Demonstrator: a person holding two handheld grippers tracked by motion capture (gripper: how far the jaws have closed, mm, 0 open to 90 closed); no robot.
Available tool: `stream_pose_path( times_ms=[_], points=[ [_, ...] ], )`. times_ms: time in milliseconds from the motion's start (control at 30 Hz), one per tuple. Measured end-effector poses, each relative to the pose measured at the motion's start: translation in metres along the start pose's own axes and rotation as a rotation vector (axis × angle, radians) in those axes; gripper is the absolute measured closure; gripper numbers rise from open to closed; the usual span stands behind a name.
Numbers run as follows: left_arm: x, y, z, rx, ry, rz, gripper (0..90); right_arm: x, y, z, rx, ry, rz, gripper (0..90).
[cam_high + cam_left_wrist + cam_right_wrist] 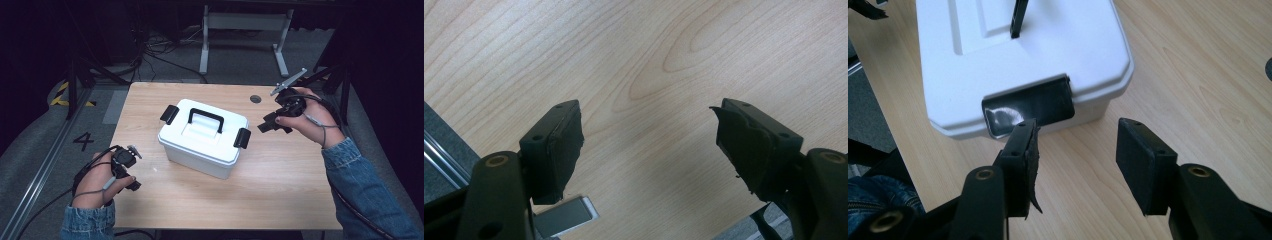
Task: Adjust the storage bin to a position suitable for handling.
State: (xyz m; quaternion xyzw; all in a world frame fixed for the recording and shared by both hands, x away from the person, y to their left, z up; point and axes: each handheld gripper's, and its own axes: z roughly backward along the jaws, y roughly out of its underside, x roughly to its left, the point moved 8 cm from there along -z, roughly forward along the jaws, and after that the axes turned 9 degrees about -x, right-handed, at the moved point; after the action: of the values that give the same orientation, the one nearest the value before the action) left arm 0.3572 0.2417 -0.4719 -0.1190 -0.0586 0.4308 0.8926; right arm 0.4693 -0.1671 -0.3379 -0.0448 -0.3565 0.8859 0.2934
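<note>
A white plastic box [202,137] with a black handle [205,119] and a black latch at each end stands in the middle of the wooden table [280,185]. My right gripper [267,124] is open, just right of the box's right latch [242,138]. In the right gripper view that latch [1030,104] lies close ahead of the open jaws [1075,145], against the box lid [1013,55]. My left gripper [132,172] hovers open over bare table near the front left edge, well apart from the box; its own view [649,145] has only wood grain between the jaws.
A round cable hole [255,99] sits in the table behind the box on the right. Beyond the table stand a white frame [245,30] and tangled floor cables [155,50]. A metal bracket [564,216] shows under the table edge beside the left jaw.
</note>
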Motion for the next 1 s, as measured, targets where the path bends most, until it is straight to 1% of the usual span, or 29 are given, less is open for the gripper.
stream_pose_path(
  times_ms=[133, 200, 267, 333, 367, 400, 433, 500, 533, 567, 600, 633, 700, 733, 800, 833, 900, 1000],
  points=[
    [-0.001, 0.001, -0.001, -0.005, 0.005, 0.002, 27.4, 0.0, -0.006, -0.005, -0.006, -0.009, 0.001, 52.2],
    [-0.001, 0.003, -0.001, -0.002, 0.005, 0.005, 27.4, 0.001, -0.012, -0.008, -0.011, -0.019, 0.012, 52.5],
    [-0.001, 0.004, -0.001, -0.003, 0.007, 0.004, 27.4, 0.004, -0.022, -0.013, -0.018, -0.038, 0.026, 53.2],
    [-0.002, 0.007, -0.001, 0.003, 0.008, 0.011, 27.4, 0.007, -0.028, -0.017, -0.018, -0.049, 0.031, 54.2],
    [-0.001, 0.007, -0.001, -0.002, 0.003, -0.003, 27.4, 0.007, -0.028, -0.017, -0.018, -0.049, 0.031, 54.2],
    [-0.002, 0.009, -0.001, -0.004, 0.015, 0.007, 27.4, 0.01, -0.036, -0.022, -0.02, -0.063, 0.046, 55.2],
    [-0.002, 0.009, 0.0, -0.003, 0.014, 0.005, 27.4, 0.011, -0.039, -0.025, -0.018, -0.073, 0.047, 55.6],
    [-0.002, 0.009, 0.0, -0.006, 0.009, 0.008, 27.3, 0.012, -0.042, -0.028, -0.017, -0.077, 0.053, 56.2],
    [-0.002, 0.008, 0.0, -0.006, 0.008, 0.01, 27.3, 0.015, -0.048, -0.035, -0.007, -0.086, 0.065, 57.3],
    [-0.001, 0.007, 0.0, -0.007, 0.01, -0.002, 27.3, 0.016, -0.05, -0.037, -0.003, -0.086, 0.068, 57.8],
    [-0.001, 0.007, 0.0, -0.007, 0.01, -0.002, 27.3, 0.017, -0.053, -0.04, 0.001, -0.088, 0.074, 58.1],
    [0.0, 0.006, 0.0, -0.005, 0.01, -0.007, 27.3, 0.017, -0.053, -0.04, 0.001, -0.088, 0.074, 58.1],
    [-0.001, 0.006, -0.001, -0.005, 0.012, 0.001, 27.3, 0.02, -0.059, -0.048, 0.013, -0.095, 0.081, 58.6],
    [0.0, 0.005, -0.001, -0.005, 0.009, -0.009, 27.2, 0.021, -0.061, -0.051, 0.017, -0.099, 0.083, 58.9],
    [0.001, 0.005, -0.001, -0.004, 0.013, -0.008, 27.2, 0.023, -0.065, -0.058, 0.026, -0.101, 0.092, 59.5],
    [0.001, 0.005, -0.001, -0.002, 0.013, -0.009, 27.2, 0.025, -0.068, -0.064, 0.036, -0.109, 0.089, 59.6],
    [0.002, 0.005, -0.001, -0.004, 0.01, -0.008, 27.2, 0.026, -0.069, -0.067, 0.037, -0.112, 0.09, 59.7],
    [0.001, 0.004, 0.0, -0.008, 0.014, -0.005, 27.2, 0.029, -0.074, -0.077, 0.044, -0.122, 0.091, 59.4]
  ],
)
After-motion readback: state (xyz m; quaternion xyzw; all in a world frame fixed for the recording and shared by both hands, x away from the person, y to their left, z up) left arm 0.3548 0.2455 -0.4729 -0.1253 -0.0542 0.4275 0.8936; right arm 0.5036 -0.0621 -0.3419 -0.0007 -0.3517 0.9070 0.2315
